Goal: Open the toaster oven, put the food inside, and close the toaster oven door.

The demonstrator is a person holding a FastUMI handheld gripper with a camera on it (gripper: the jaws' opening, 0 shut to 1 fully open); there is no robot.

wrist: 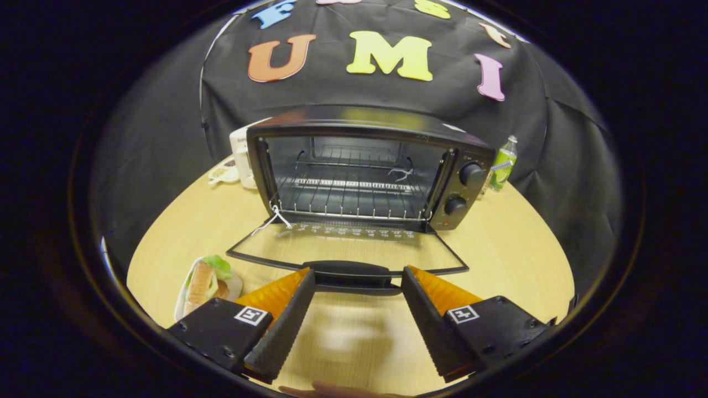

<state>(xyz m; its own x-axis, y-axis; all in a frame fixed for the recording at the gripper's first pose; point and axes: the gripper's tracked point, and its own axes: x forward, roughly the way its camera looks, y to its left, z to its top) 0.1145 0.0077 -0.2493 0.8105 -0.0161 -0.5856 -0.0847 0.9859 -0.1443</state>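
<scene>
A black toaster oven (365, 166) stands on the round wooden table (514, 260) with its glass door (343, 249) folded flat down toward me. Its wire rack (348, 193) is bare inside. The door's black handle (354, 271) lies just ahead of my gripper (358, 279), level with the fingertips and spanning the gap between them. The fingers (287, 320) stand wide apart with nothing held. A sandwich with lettuce on a white plate (207, 282) sits to the left of the left finger.
A white appliance (241, 155) and a small dish (223, 174) stand behind the oven's left side. A green bottle (503, 166) stands to its right, past the two knobs (470, 174). A white string (272, 218) hangs at the door's left hinge.
</scene>
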